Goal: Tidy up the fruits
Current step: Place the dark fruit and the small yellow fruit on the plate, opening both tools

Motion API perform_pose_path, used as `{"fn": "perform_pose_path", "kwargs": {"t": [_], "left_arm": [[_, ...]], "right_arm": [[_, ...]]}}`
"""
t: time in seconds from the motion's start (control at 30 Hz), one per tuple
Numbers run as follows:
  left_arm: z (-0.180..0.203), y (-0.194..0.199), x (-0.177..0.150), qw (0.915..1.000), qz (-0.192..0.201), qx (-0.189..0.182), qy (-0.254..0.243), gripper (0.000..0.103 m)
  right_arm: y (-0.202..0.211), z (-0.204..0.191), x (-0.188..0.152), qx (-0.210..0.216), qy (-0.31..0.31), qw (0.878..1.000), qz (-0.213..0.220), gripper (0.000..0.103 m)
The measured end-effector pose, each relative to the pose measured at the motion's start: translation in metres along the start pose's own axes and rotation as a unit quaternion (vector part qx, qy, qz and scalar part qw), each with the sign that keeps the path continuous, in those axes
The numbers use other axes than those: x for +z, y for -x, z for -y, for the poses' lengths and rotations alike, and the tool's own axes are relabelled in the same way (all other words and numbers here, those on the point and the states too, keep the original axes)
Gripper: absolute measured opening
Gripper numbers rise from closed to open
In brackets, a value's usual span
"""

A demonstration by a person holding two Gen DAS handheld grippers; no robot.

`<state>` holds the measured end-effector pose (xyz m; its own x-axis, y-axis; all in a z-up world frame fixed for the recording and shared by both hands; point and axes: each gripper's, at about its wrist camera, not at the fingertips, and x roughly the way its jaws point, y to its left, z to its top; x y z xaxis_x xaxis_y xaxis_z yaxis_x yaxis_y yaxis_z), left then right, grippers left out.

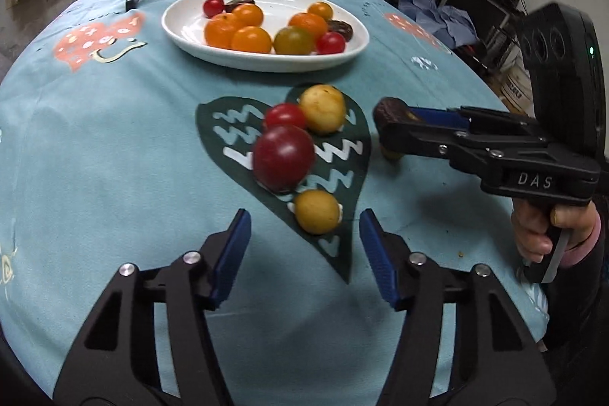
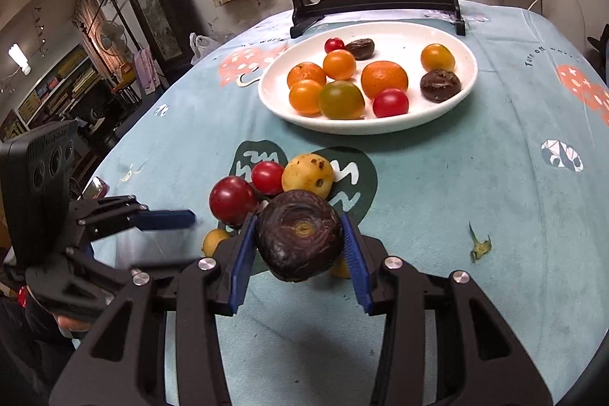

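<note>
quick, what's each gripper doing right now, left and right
Left gripper: open, holding nothing, just short of a yellow fruit.
Right gripper: closed on a dark wrinkled fruit, lifted off the tablecloth.

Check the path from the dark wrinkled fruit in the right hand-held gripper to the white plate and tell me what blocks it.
The right hand-held gripper is shut on the dark wrinkled fruit. A yellow fruit and a small red tomato lie on the cloth between it and the white plate. Both sit low; carried above them, nothing visible blocks the way.
</note>
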<state>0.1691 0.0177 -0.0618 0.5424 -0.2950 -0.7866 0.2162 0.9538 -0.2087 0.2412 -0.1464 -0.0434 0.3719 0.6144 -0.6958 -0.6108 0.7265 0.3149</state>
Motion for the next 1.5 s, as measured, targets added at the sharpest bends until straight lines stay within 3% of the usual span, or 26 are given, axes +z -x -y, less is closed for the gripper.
{"fn": "perform_pose_path", "kwargs": {"t": [0.1,0.2,0.37,0.5,0.83,1.0,1.17,1.3,1.5], "left_arm": [[0.004,-0.006,0.002,1.0000,-0.004,-0.003,-0.003,0.058],[0.006,-0.012,0.005,0.9999,-0.012,-0.008,0.002,0.045],[0.007,-0.017,0.008,0.9998,-0.012,-0.007,0.011,0.039],[0.010,-0.019,0.007,0.9999,-0.007,0.014,0.002,0.028],[0.010,-0.016,0.006,0.9999,-0.003,0.012,0.002,0.027],[0.013,-0.001,0.012,0.9998,0.013,-0.010,-0.007,0.026],[0.009,0.018,0.039,0.9988,0.042,0.005,-0.025,0.026],[-0.003,0.024,0.076,0.9975,0.069,0.005,-0.014,0.026],[-0.030,-0.006,0.143,0.9942,0.095,0.037,0.034,0.026]], "right_arm": [[0.001,-0.001,-0.001,-0.001,0.002,1.000,0.000,0.045],[0.001,-0.001,-0.001,-0.003,0.000,1.000,-0.001,0.045],[0.002,-0.002,-0.001,-0.001,0.002,1.000,-0.002,0.045],[0.003,-0.004,-0.001,0.000,0.004,1.000,0.001,0.045],[0.002,0.000,-0.002,-0.001,-0.001,1.000,0.000,0.045],[0.006,0.002,-0.002,-0.001,-0.003,1.000,0.009,0.045],[0.013,0.003,0.010,0.007,-0.010,0.999,0.029,0.045],[0.018,0.008,0.035,-0.024,-0.007,0.997,0.067,0.045],[-0.005,0.033,0.084,-0.066,-0.022,0.993,0.096,0.045]]}}
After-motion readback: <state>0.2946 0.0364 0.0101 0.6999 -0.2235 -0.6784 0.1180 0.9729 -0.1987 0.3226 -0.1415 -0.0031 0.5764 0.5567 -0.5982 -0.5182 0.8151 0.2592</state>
